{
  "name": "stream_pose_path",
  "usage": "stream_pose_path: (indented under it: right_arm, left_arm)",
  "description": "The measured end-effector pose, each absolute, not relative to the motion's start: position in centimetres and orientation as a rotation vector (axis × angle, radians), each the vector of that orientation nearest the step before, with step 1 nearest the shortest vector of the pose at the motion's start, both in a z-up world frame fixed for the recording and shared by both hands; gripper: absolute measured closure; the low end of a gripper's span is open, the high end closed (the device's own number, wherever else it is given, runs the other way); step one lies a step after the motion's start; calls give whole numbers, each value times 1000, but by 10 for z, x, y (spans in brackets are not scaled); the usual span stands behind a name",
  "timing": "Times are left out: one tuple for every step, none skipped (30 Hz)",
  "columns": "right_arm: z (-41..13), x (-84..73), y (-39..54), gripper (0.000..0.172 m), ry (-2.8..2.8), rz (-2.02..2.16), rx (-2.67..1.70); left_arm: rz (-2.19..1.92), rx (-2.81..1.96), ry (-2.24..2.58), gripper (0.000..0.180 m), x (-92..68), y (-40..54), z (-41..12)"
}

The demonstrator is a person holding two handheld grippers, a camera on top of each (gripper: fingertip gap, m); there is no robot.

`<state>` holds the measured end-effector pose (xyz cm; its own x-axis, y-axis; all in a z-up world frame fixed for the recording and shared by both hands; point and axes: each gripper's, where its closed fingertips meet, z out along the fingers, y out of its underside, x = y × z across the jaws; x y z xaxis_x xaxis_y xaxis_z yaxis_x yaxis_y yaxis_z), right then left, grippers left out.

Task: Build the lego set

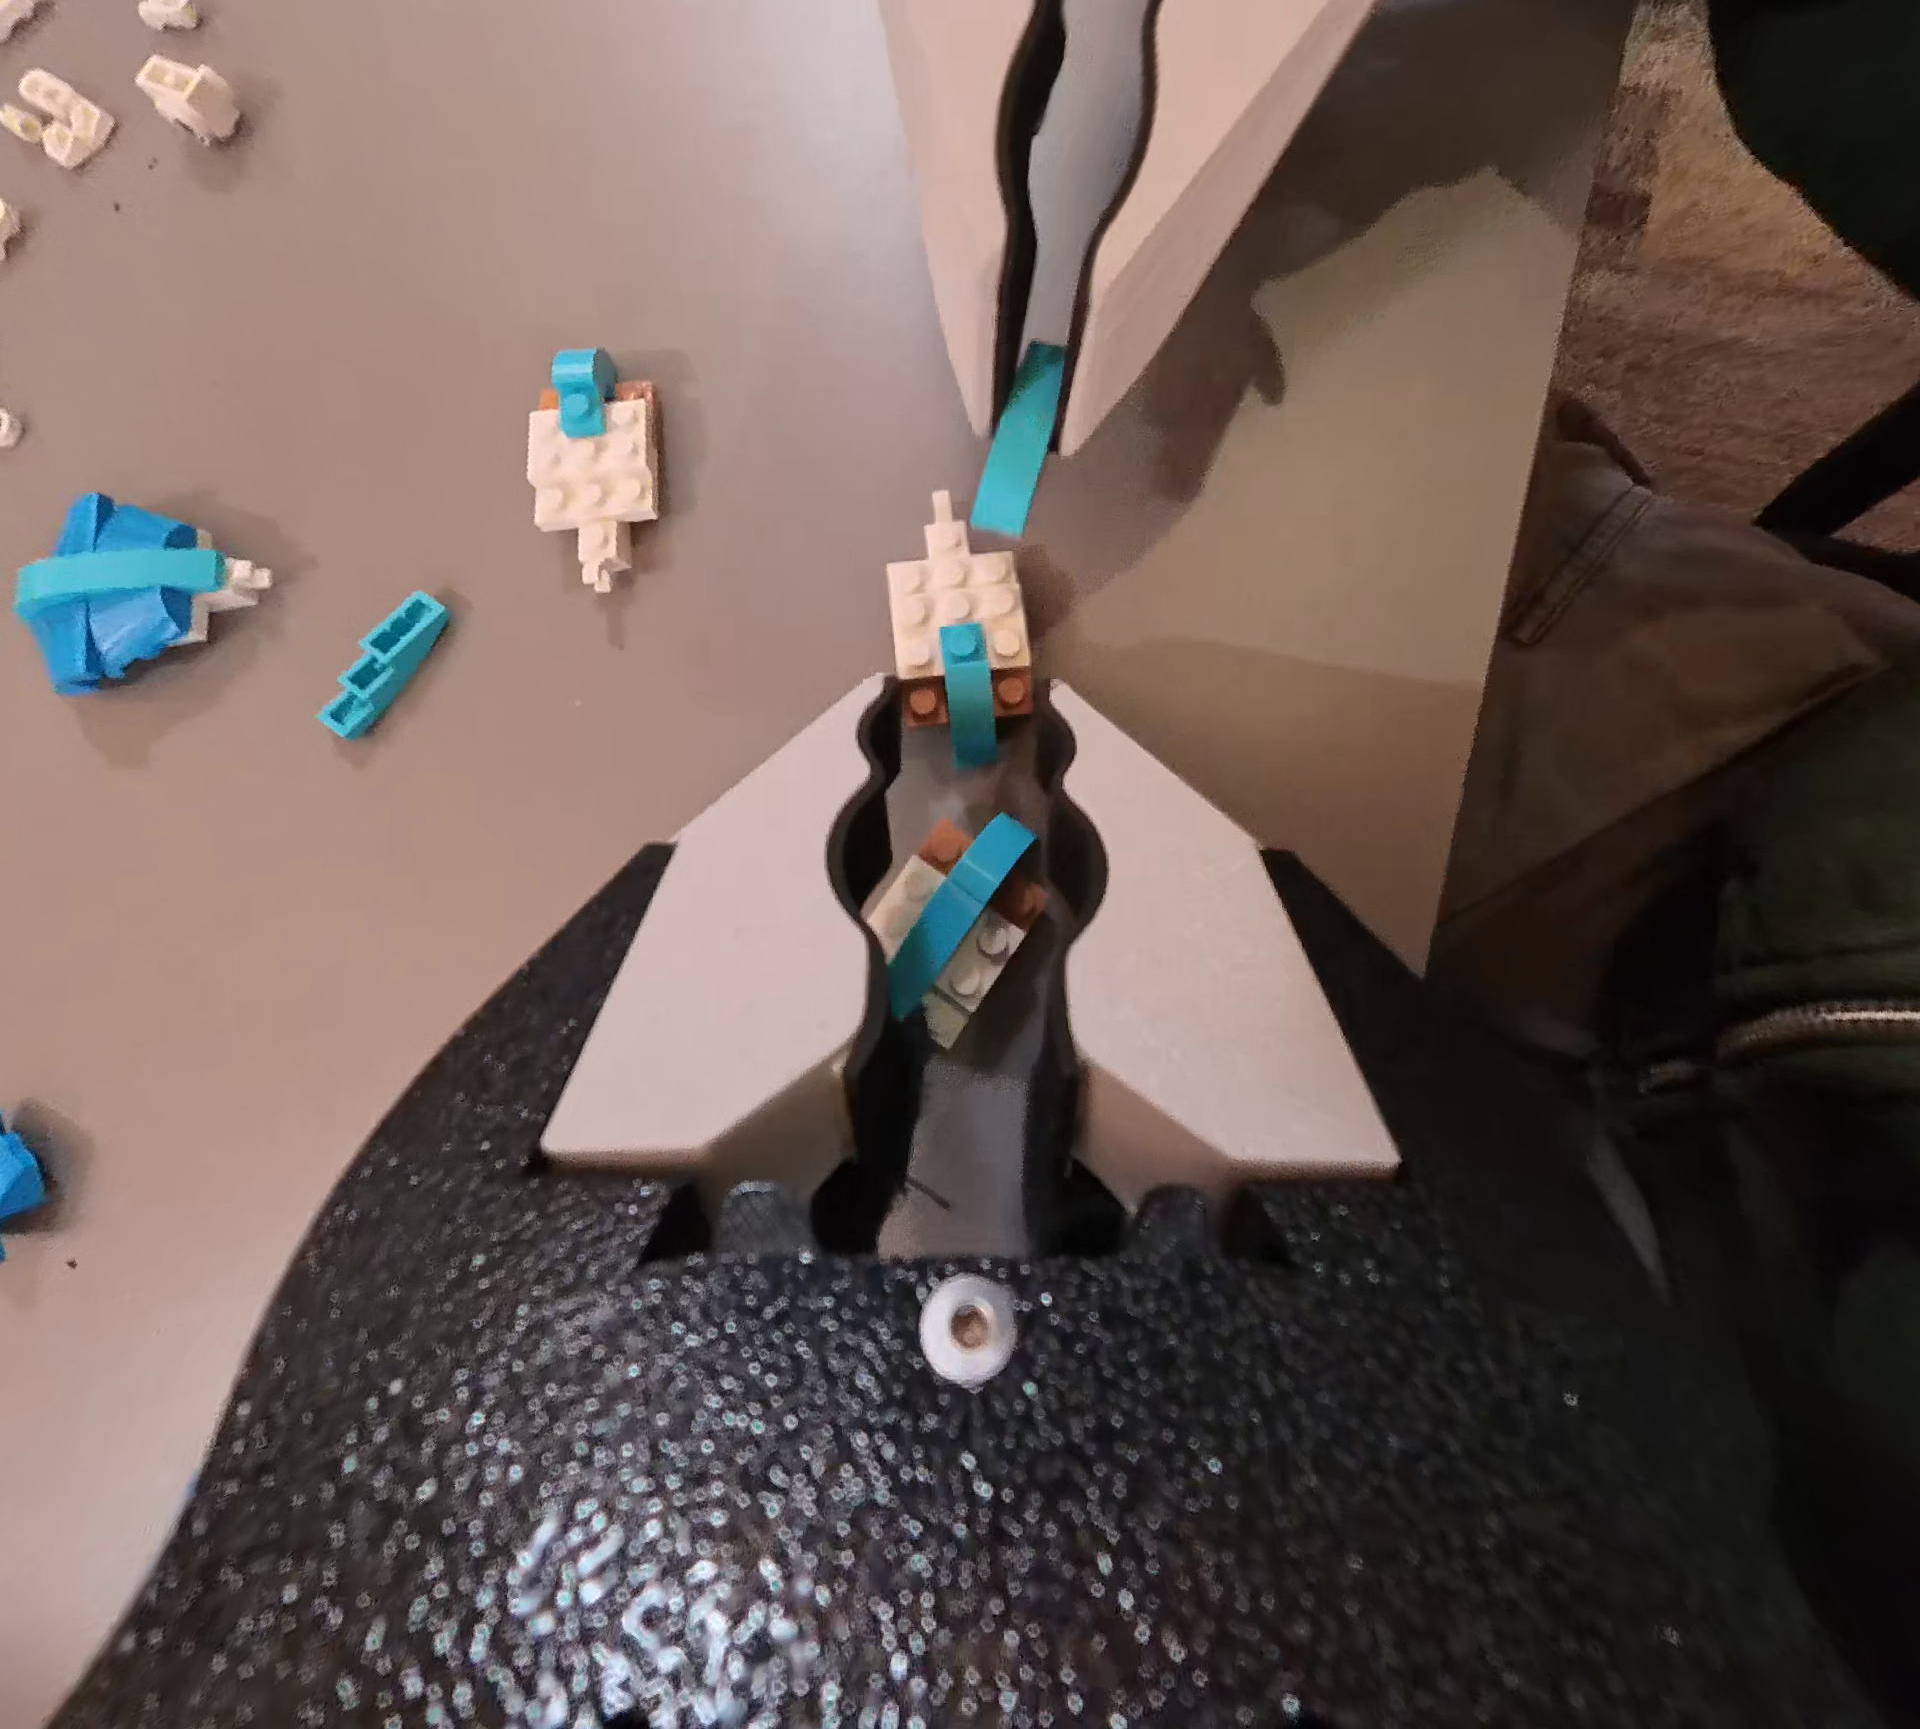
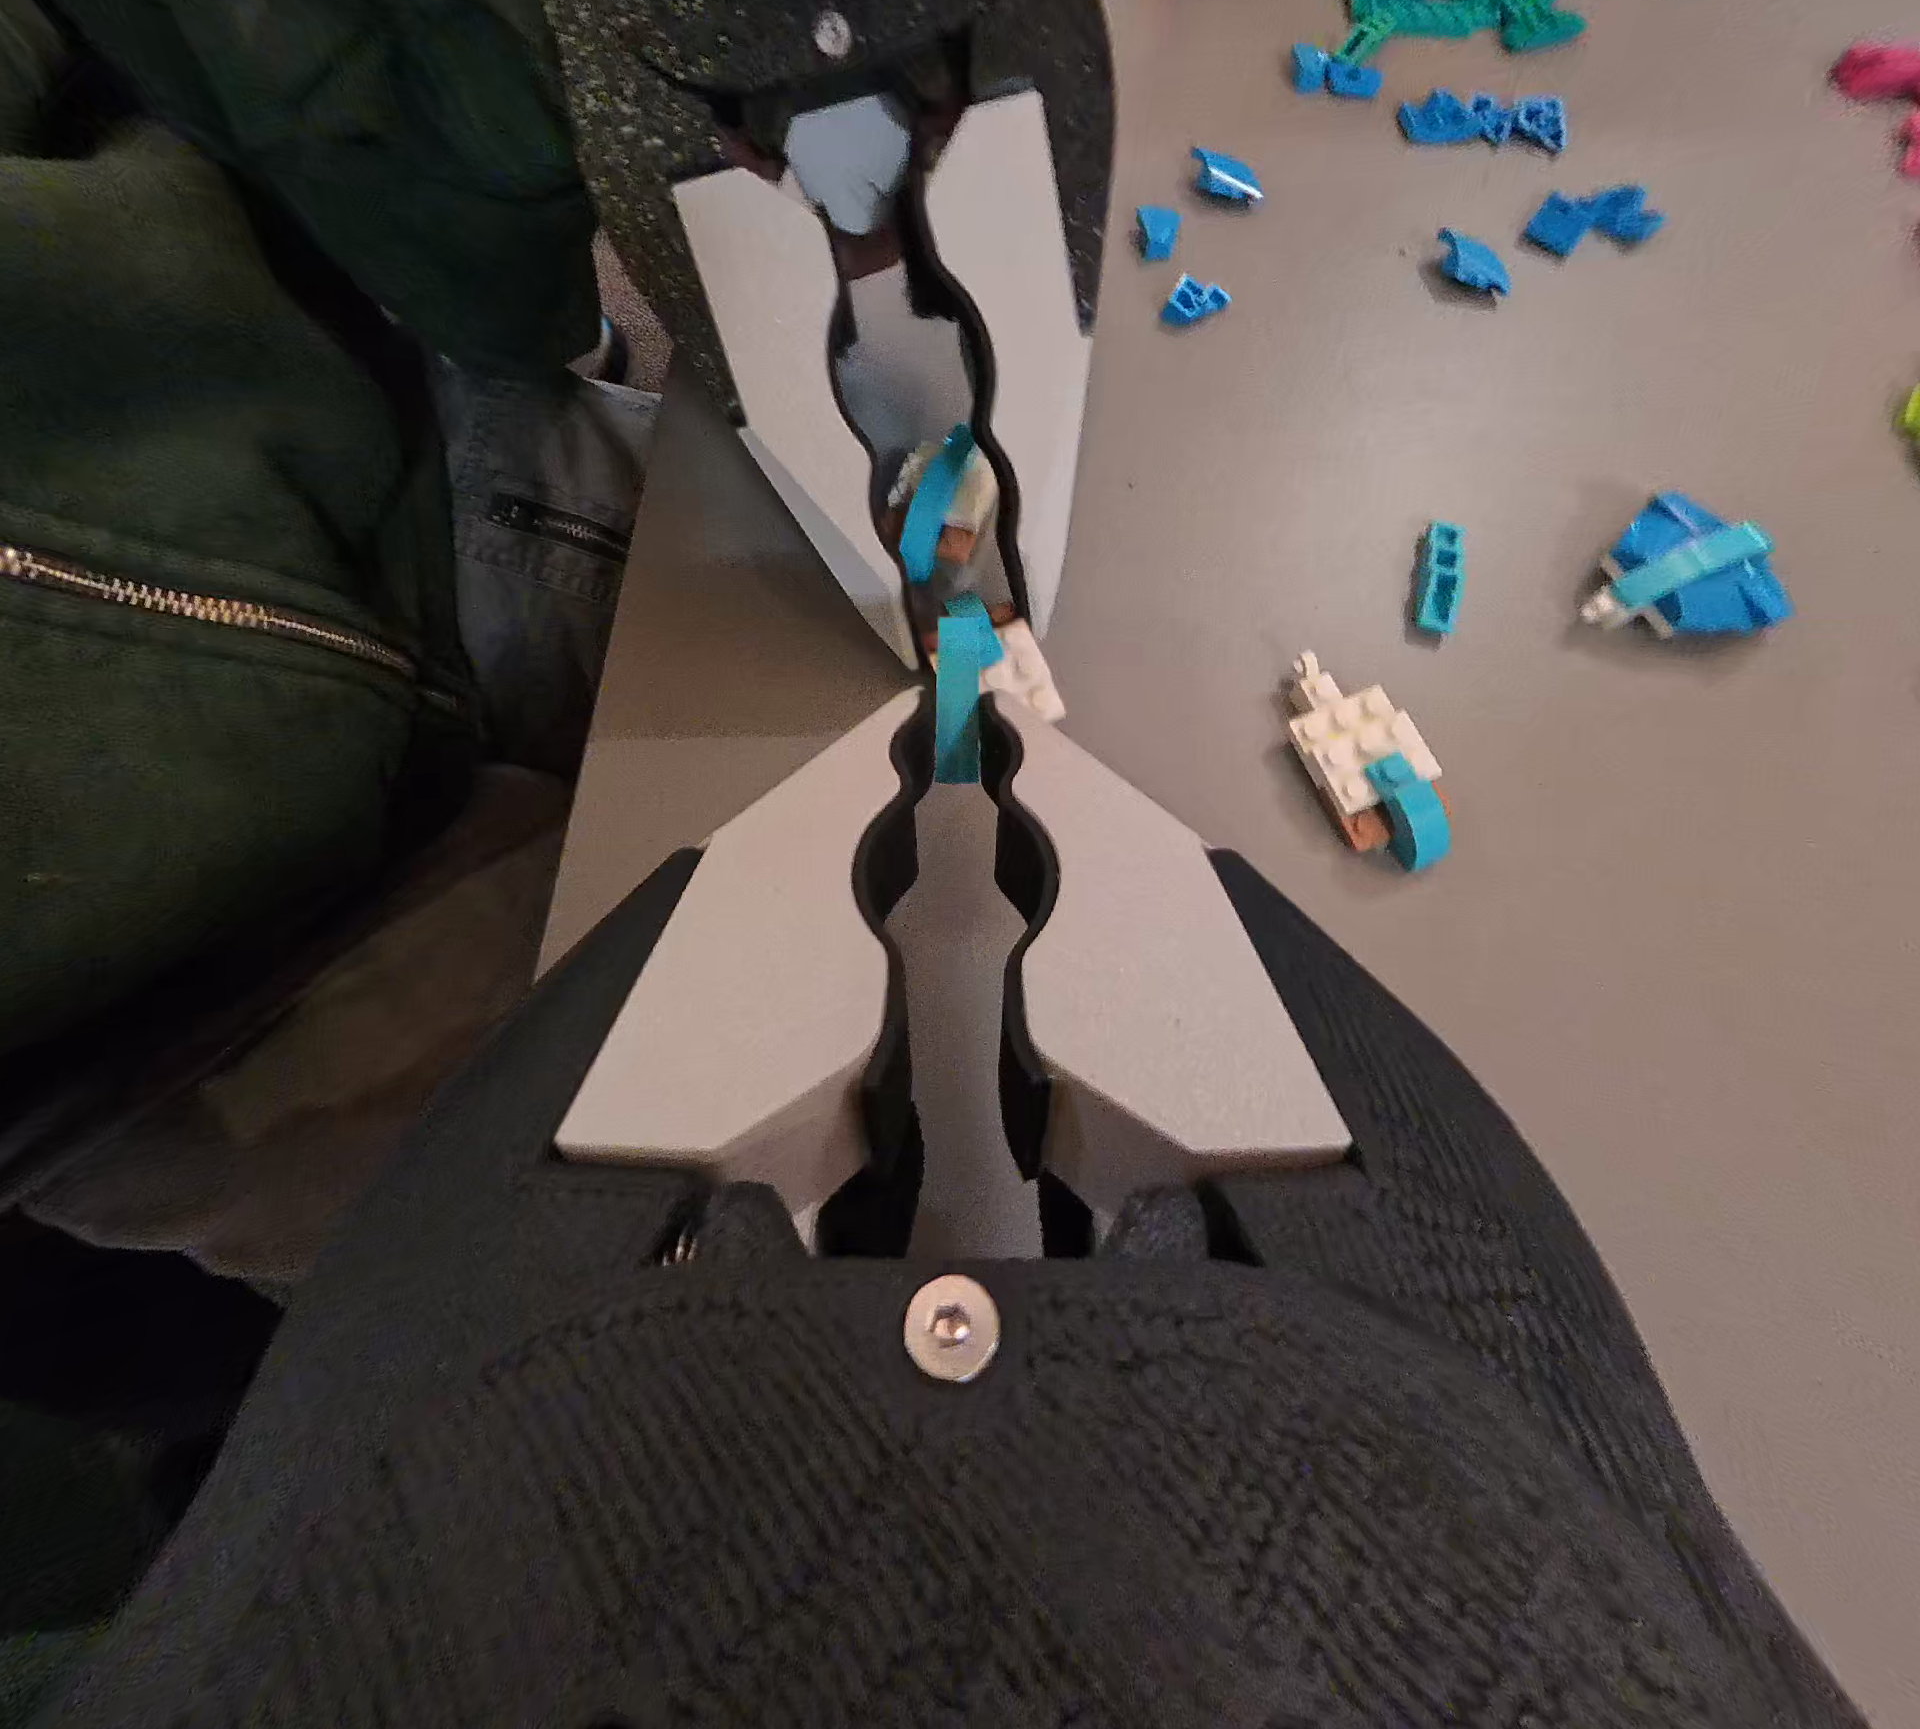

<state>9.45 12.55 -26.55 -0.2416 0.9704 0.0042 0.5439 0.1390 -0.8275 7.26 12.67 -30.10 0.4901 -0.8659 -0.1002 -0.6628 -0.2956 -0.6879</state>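
Left gripper (image 1: 961, 687) clamps brick assembly (image 1: 961, 614) – spike pointing away, right gripper (image 2: 961, 713) clamps teal strip (image 2: 956, 723)

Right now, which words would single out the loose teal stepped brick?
On the grey table, look between the blue lump and the white build lying flat. The brick lies alone there: teal, stepped, hollow side up, unlike the solid clusters beside it.

Left claw (image 1: 961, 692) grips white brick assembly (image 1: 961, 614); right claw (image 1: 1023, 432) pinches teal strip (image 1: 1013, 453)
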Motion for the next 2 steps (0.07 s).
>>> stream_pose_path:
  right_arm:
    - [-266,92,123,164,-1874,969,-1424]
    - [-267,90,122,164,-1890,947,-1412]
  left_arm:
    - [-378,-2040,1282,157,73,126,-301]
    - [-382,-2025,1317,157,74,125,-301]
